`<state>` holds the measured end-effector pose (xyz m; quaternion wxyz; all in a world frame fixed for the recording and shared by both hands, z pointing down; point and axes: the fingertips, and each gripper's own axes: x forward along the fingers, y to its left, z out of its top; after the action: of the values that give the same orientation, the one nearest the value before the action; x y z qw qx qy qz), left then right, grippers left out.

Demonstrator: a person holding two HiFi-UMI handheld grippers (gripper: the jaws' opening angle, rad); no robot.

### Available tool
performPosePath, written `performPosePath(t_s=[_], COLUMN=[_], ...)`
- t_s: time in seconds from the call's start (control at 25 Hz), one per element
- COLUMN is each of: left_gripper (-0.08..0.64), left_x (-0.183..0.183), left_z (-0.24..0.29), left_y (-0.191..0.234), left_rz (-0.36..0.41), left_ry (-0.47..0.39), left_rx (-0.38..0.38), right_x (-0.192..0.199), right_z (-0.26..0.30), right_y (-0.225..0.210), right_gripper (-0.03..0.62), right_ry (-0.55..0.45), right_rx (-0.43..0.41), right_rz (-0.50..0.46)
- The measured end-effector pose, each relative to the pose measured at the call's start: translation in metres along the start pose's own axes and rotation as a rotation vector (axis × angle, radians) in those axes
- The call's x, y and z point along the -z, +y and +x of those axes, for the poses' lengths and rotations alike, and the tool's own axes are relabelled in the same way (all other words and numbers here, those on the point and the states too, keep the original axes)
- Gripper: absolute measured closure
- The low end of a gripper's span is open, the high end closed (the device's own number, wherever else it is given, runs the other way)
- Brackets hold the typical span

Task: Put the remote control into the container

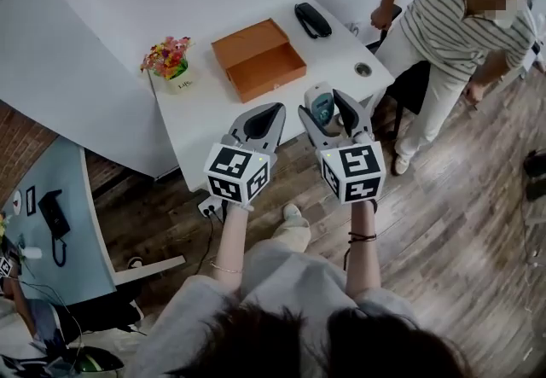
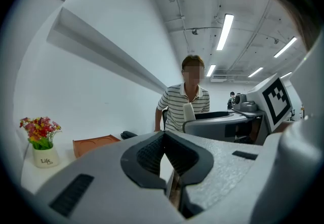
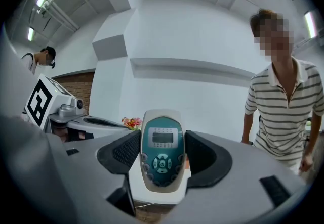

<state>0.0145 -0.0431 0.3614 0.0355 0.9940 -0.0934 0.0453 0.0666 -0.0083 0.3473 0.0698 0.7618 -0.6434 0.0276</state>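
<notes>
The right gripper (image 1: 327,105) clamps the remote control (image 3: 162,149) upright between its jaws, near the white table's (image 1: 200,107) front edge; the left gripper (image 1: 275,109) is closed, empty. Carrying it on to the empty orange container (image 1: 271,71) remains

The remote control (image 3: 162,154) has a teal face and an off-white shell. The container (image 1: 258,59) is orange, the table (image 1: 205,112) white. At the container's nine o'clock, the flowers (image 1: 167,55) are red, pink and yellow. The shirt (image 1: 444,18) is white with dark, perhaps navy, stripes.

L gripper (image 1: 271,114) / R gripper (image 1: 327,100) grey | b/w marker cubes (image 1: 237,173) | grey sleeves (image 1: 194,304)
</notes>
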Motion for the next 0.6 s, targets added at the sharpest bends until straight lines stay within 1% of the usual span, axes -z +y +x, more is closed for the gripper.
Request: performPosePath(t_s=[0.16, 0.44, 0.6], left_gripper=[0.557, 0.557, 0.557], left_x=[0.001, 0.009, 0.008], left_z=[0.029, 0.059, 0.074], left_y=[0.018, 0.056, 0.075], left_rz=[-0.020, -0.069, -0.086], left_ry=[-0.001, 0.014, 0.010], left_rx=[-0.032, -0.107, -0.141], right_x=[-0.002, 0.006, 0.006], right_z=[0.034, 0.086, 0.108], right_y=[-0.026, -0.037, -0.047], right_gripper=[0.314, 0.314, 0.314], right_ry=[0.004, 0.047, 0.060], right_rx=[-0.035, -0.124, -0.159], right_rz=[0.019, 0.015, 0.004])
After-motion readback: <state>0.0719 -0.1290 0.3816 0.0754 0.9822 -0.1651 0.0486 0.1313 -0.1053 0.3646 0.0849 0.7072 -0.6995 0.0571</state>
